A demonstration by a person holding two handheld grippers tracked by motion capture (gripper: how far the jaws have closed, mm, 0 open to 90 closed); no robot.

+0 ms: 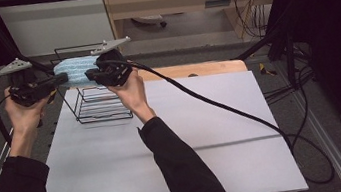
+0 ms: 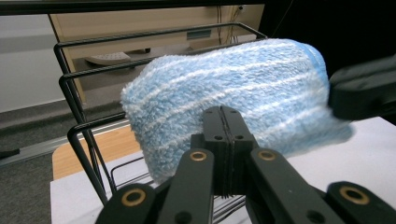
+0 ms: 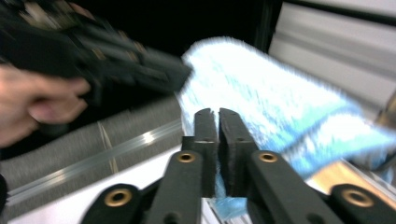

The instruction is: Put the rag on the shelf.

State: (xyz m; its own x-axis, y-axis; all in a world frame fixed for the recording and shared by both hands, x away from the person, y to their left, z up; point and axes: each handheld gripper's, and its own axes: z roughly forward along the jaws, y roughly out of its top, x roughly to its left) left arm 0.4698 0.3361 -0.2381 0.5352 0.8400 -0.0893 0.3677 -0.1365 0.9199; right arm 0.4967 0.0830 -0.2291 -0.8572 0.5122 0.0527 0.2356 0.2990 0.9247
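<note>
1. A light blue striped towel (image 1: 75,70) is held in the air between the two grippers, stretched from one set of jaws to the other, above the top rail of a black wire rack (image 1: 101,105).
2. In the left gripper view the towel (image 2: 224,100) is seen just beyond the jaw tips, spreading to both sides of them and rising above them; its near lower edge is caught in the jaws.
3. The left gripper (image 2: 223,116) is shown with its jaws pressed together, pinching that edge of the towel (no gap is visible between the pads).
4. In the right gripper view the towel (image 3: 280,107) lies ahead of the jaws and to their right, with a fold hanging down between and below them.
5. The right gripper (image 3: 218,116) is shown with its jaws nearly closed, pinching the towel (the picture is blurred, but cloth is seen in the narrow slit).
6. Beyond the left jaws, the wire rack (image 2: 79,126) is seen behind and below the towel.
7. The rack stands on a white table (image 1: 214,135), at its far left part.
</note>
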